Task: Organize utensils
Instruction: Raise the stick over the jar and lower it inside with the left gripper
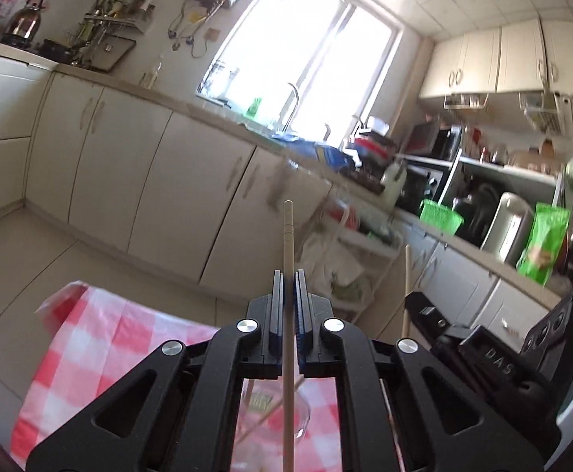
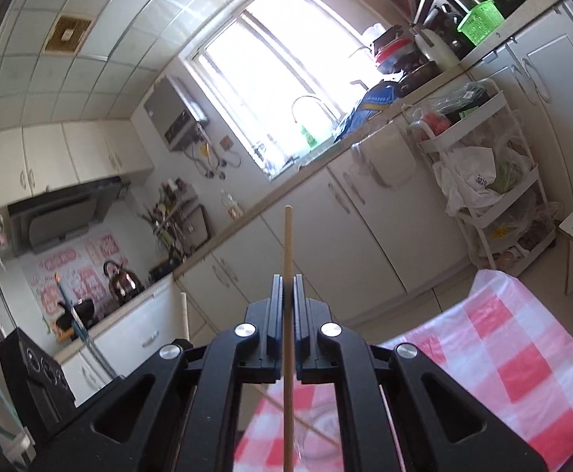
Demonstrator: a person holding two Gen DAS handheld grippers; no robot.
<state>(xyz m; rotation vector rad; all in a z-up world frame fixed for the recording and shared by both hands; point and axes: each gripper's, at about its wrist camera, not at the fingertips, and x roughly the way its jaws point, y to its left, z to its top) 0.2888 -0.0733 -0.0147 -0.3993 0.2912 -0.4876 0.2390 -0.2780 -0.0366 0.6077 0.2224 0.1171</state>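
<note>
Left hand-held gripper (image 1: 289,275) clamps one chopstick (image 1: 287,236); right hand-held gripper (image 2: 287,279) clamps another chopstick (image 2: 287,244), both above the checkered worktop (image 2: 522,354).

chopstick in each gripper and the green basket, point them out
left chopstick (image 1: 288,236), left wrist view, shaft above the jaws
right chopstick (image 2: 287,240), right wrist view, shaft above the jaws
green basket (image 2: 479,21), right wrist view, side wall

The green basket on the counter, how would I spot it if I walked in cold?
Start at the bright window and follow the counter to its right, past the sink clutter. The green basket sits near the counter's front edge beside dark appliances. Its open lattice sides set it apart from the solid green bag further along.
</note>
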